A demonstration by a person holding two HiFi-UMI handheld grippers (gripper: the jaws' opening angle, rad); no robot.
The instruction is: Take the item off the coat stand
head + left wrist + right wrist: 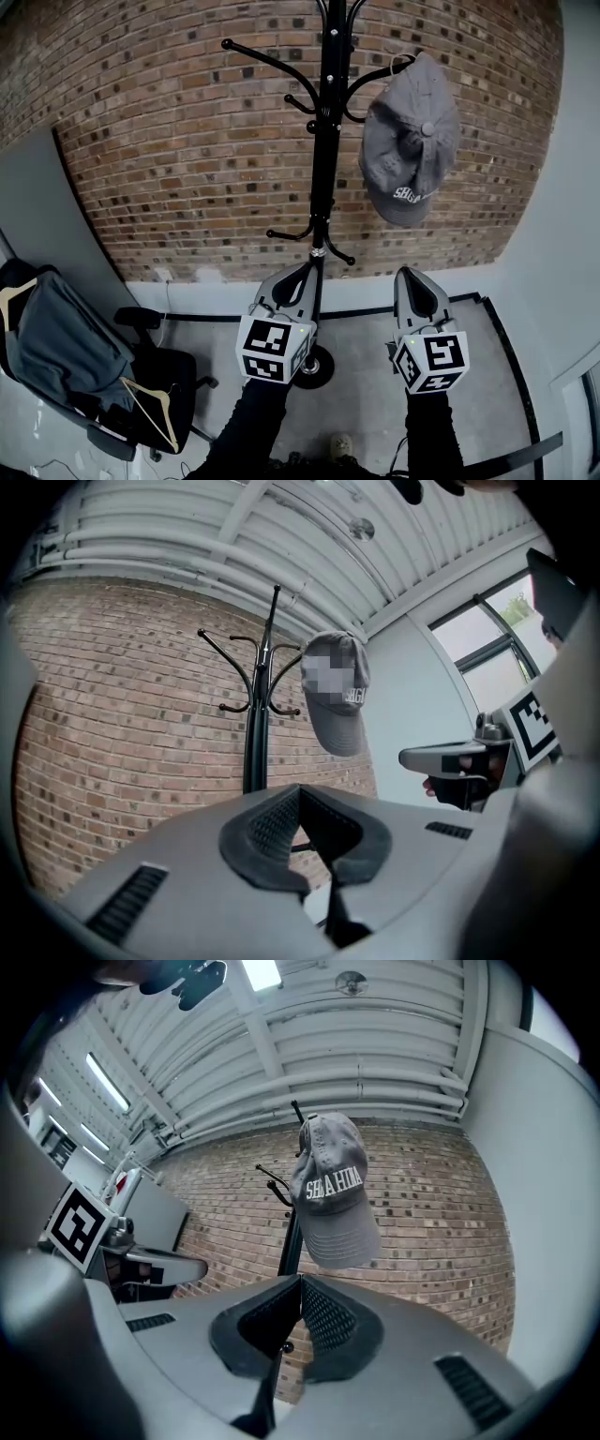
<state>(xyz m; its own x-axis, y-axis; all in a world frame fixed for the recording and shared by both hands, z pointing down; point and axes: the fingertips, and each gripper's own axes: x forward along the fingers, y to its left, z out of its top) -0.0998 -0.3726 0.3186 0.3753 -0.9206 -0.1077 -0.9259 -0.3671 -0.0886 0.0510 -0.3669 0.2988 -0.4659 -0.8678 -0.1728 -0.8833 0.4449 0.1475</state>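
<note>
A grey cap [410, 141] with white lettering hangs from a right-hand hook of the black coat stand [325, 178], against a brick wall. Both grippers are held low in front of the stand and point toward it, well short of the cap. My left gripper [307, 269] is in line with the pole, jaws together and empty. My right gripper [410, 274] sits below the cap, also shut with nothing in it. The left gripper view shows the cap [337, 705] up and right of the shut tips [300, 789]. In the right gripper view the cap [333, 1199] hangs just above the tips [301, 1281].
A black office chair [141, 375] draped with dark clothing and wooden hangers stands at the left. The stand's round base [317, 367] rests on the grey floor by the wall. A white wall [562, 234] closes the right side. A grey panel [47, 216] leans at the left.
</note>
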